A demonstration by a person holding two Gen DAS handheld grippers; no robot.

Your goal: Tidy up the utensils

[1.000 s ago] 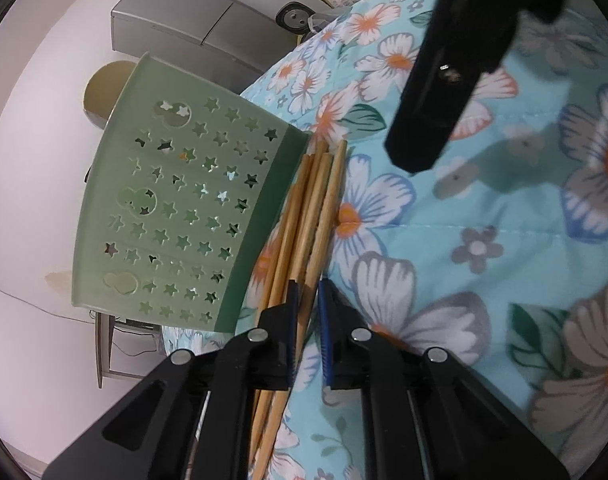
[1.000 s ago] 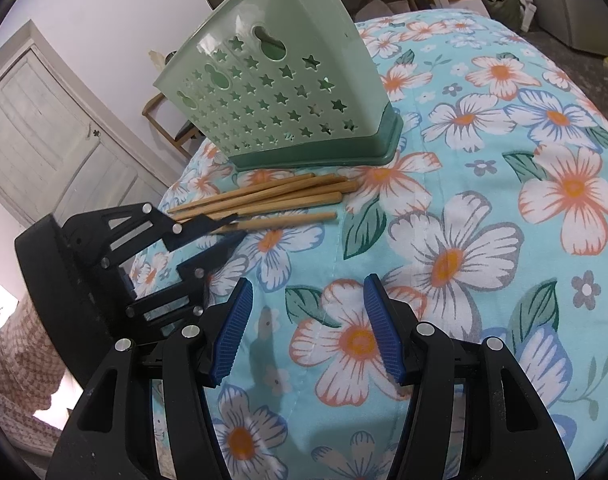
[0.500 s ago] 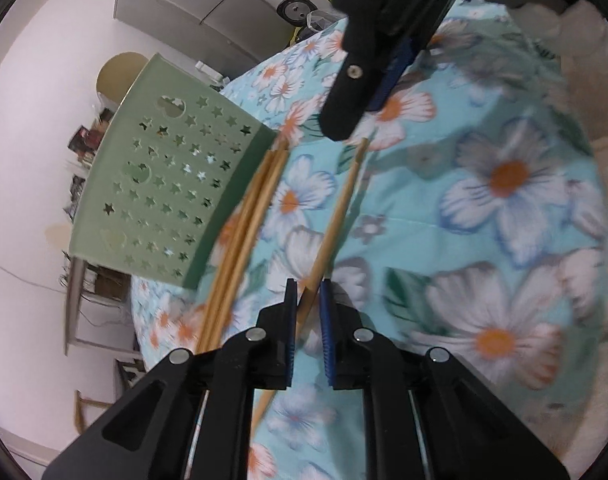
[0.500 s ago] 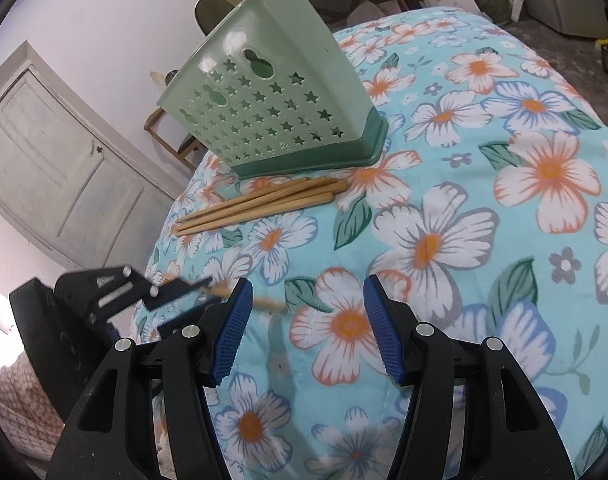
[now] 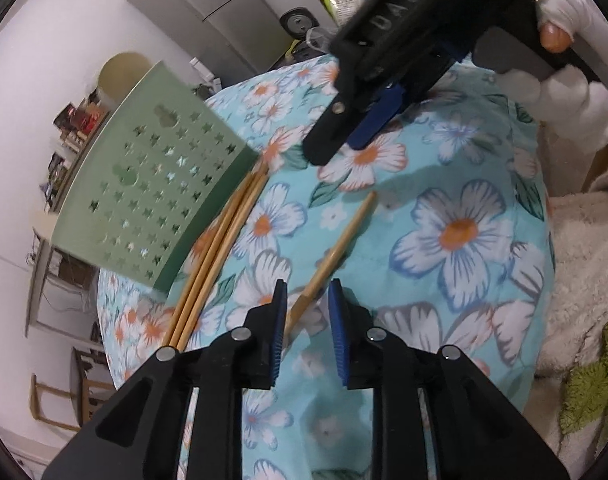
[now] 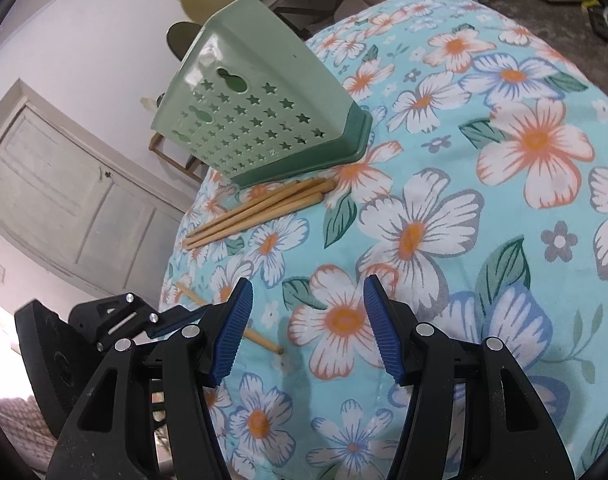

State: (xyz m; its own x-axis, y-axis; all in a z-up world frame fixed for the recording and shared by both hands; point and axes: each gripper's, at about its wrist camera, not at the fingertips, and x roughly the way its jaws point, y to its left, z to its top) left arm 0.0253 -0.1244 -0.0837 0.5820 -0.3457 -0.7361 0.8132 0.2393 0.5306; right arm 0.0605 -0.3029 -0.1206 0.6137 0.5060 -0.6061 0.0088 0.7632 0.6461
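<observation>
A green utensil holder with star holes stands on the flowered cloth. A bundle of wooden chopsticks lies along its base. One single chopstick lies apart on the cloth, its near end between my left gripper's blue pads, which stand a little apart from it. My right gripper is open and empty above the cloth; it also shows in the left wrist view. The left gripper shows at the lower left of the right wrist view.
The table is covered by a turquoise flowered cloth. A white door is behind on the left. A fluffy white cover lies at the table's right side. A grey cabinet stands at the back.
The left gripper drew one chopstick away from the bundle, and its jaws have now opened a little around it. The right gripper has come closer to the left one.
</observation>
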